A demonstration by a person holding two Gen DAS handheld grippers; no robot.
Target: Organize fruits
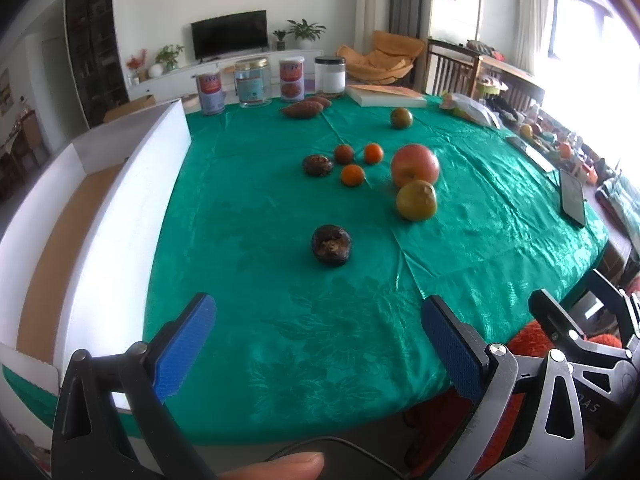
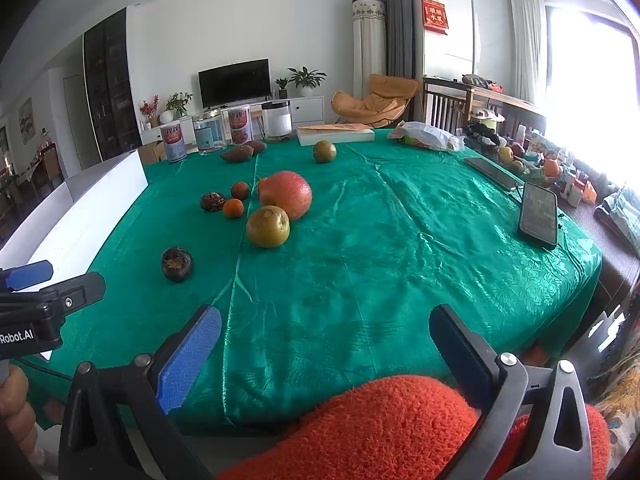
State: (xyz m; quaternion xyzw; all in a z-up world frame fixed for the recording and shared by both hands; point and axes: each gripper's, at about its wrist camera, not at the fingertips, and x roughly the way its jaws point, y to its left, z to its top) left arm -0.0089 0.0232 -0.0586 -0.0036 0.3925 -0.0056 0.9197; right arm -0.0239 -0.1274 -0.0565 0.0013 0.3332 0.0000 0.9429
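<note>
counter (image 1: 280,320): wide, under a shiny green cloth with a leaf pattern; carries all the fruit.
box (image 1: 132,168): white cardboard, brown inside, open top, along the counter's left edge; no fruit seen in it.
left hand-held gripper (image 1: 320,340): blue pads spread wide, holding nothing, hovering over the near edge of the cloth. Its body shows in the right wrist view with "Robot.AI" printed on it; a finger sits at its base.
right hand-held gripper (image 2: 324,344): blue pads spread wide, holding nothing, over the near edge, above a fuzzy orange-red sleeve (image 2: 380,420).
book (image 2: 335,135): flat, pale, far edge of the counter; cover text too small to read.
cans and jars (image 1: 272,82): four in a row at the far edge, two with red labels; writing unreadable.
phone (image 2: 538,214): propped upright on the right side, screen dim.
red apple (image 1: 415,165): biggest fruit, mid-counter, touching or just behind the green-yellow fruit (image 1: 416,201).
second green fruit (image 1: 401,117): alone, farther back, near the book.
sweet potatoes (image 1: 304,109): two, just in front of the cans.
dark fruit (image 1: 331,245): wrinkled, nearest the grippers, apart from the rest.
other dark fruit (image 1: 317,165): left of the small cluster.
small oranges (image 1: 352,175): three, bunched left of the apple, one darker red.
wall hanging (image 2: 435,16): red, Chinese characters, not legible here.
</note>
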